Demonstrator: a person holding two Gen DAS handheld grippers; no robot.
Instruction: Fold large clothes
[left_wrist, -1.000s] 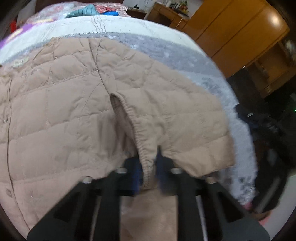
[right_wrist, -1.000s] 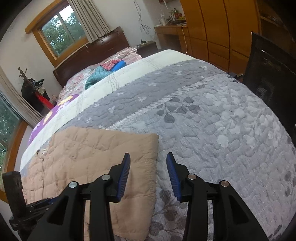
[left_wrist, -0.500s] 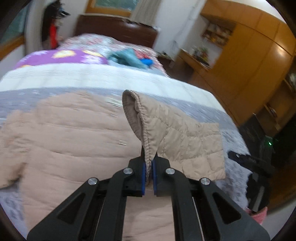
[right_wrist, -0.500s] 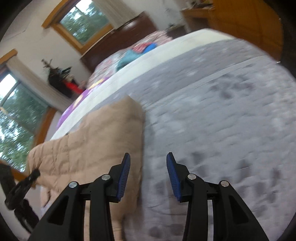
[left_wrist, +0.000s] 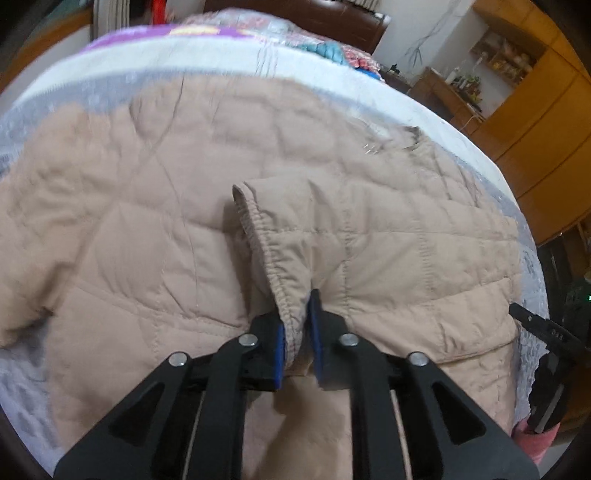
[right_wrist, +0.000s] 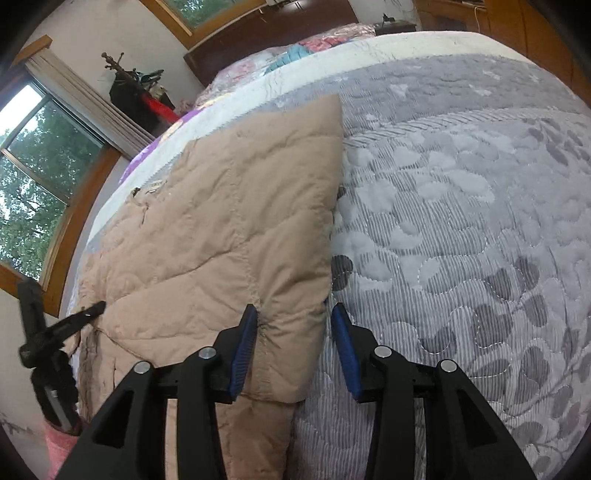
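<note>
A beige quilted jacket (left_wrist: 155, 221) is spread over the grey leaf-patterned bedspread (right_wrist: 461, 229), near the bed's foot edge. One sleeve (left_wrist: 388, 258) is laid across the body of the jacket, with its gathered cuff (left_wrist: 266, 251) raised in a ridge.

The left gripper (left_wrist: 295, 325) is positioned at the lower end of the cuff. Its jaws have just been opening; the cuff hem is between the blue pads (left_wrist: 279, 343), and a narrow gap is seen beside the right-hand pad, so the pads appear no longer to be pressing, though blur makes this uncertain.

The right gripper (right_wrist: 291, 343) is held over the folded side edge of the jacket (right_wrist: 229, 229), at the border with the bare bedspread. Its jaws are parted. The left pad (right_wrist: 243, 347) rests against the fabric; the right pad (right_wrist: 345, 350) is over the bedspread, clear of the jacket. Nothing is clamped.

A wooden headboard (right_wrist: 258, 40) is seen at the far end of the bed, and a window (right_wrist: 40, 173) at the left.
</note>
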